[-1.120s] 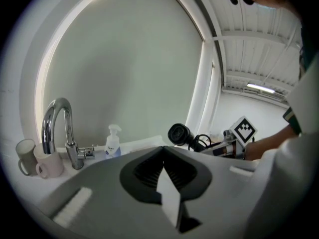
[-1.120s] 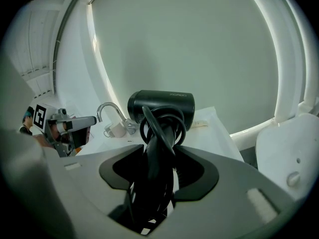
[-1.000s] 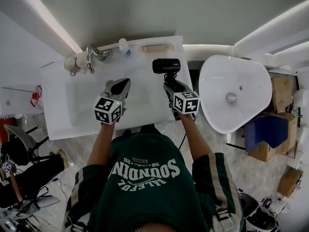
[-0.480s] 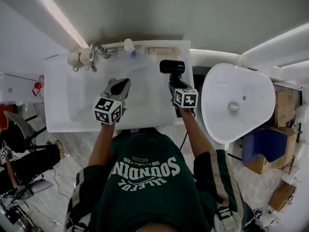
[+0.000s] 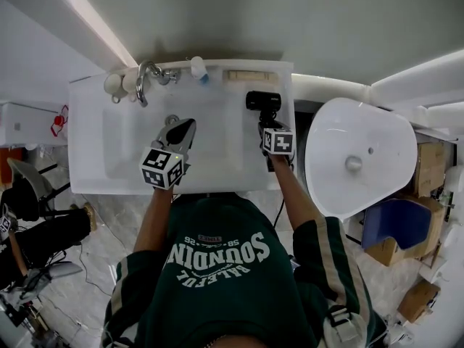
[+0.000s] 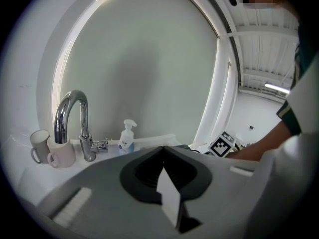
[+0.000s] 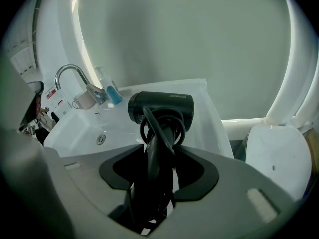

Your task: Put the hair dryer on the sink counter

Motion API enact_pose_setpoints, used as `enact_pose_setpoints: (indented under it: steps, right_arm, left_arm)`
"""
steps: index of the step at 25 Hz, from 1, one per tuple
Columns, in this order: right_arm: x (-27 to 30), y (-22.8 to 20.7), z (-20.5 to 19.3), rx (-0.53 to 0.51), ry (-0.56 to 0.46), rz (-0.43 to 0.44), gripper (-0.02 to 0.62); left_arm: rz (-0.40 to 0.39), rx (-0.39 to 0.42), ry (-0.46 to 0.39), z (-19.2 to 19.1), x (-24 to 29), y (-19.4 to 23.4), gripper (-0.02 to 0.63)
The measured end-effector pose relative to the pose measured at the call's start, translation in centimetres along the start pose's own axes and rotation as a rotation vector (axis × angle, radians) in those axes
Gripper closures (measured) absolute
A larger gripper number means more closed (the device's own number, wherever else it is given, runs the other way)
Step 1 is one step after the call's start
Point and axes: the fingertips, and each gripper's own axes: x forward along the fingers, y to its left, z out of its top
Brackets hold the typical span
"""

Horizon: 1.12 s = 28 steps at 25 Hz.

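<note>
Presently: right tool (image 5: 267,127) clamped on handle of black hair dryer (image 5: 262,101), dryer head just ahead; left tool (image 5: 179,130) closed, empty, faucet (image 5: 146,79) ahead-left.

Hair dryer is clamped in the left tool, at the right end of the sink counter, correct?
No, wrong tool: the hair dryer is clamped in the right tool, as the right gripper view shows. It is at the right end of the sink counter.
</note>
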Motion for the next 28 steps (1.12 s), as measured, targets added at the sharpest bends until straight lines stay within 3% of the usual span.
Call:
enact_pose_setpoints:
  steps: [16, 28]
  right_arm:
    - [1.4, -0.7, -1.4, -0.053, 0.071, -0.107, 0.405]
    - [1.6, -0.3, -2.7, -0.036, 0.100, -0.079, 0.394]
  left_arm:
    - [-0.024, -0.006, 0.000, 0.7, -0.4, 2.8, 0.555]
    - [-0.050, -0.003, 0.001, 0.5, -1.2, 3.4, 0.555]
